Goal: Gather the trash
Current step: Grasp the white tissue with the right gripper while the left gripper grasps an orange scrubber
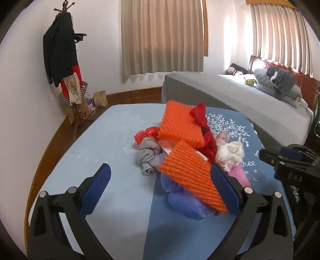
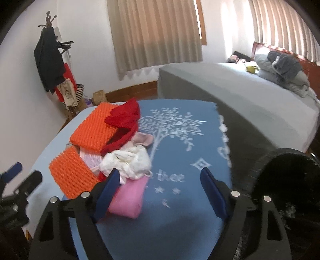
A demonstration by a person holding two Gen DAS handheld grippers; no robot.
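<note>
A dark coat [image 1: 58,48] is being held up by a coat rack [image 2: 48,19]. Tan curtains [image 1: 162,38] are being lit. Pillows [image 2: 284,69] are being kept on a grey bed [image 1: 230,94].

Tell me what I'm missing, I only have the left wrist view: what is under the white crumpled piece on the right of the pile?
Observer: A folded pink cloth lies under the white crumpled piece; the right wrist view shows it whole, lying against the inner side of the right claw's left finger.
Operator: Is that claw holding anything?
Observer: No. It is open, and between the fingers farther right there is only blue mat.
Operator: What is printed on the mat there?
Observer: A full white tree, with stars below it.
Operator: Anything on the far right?
Observer: A big black round thing, blurred; I cannot tell what it is.
</note>
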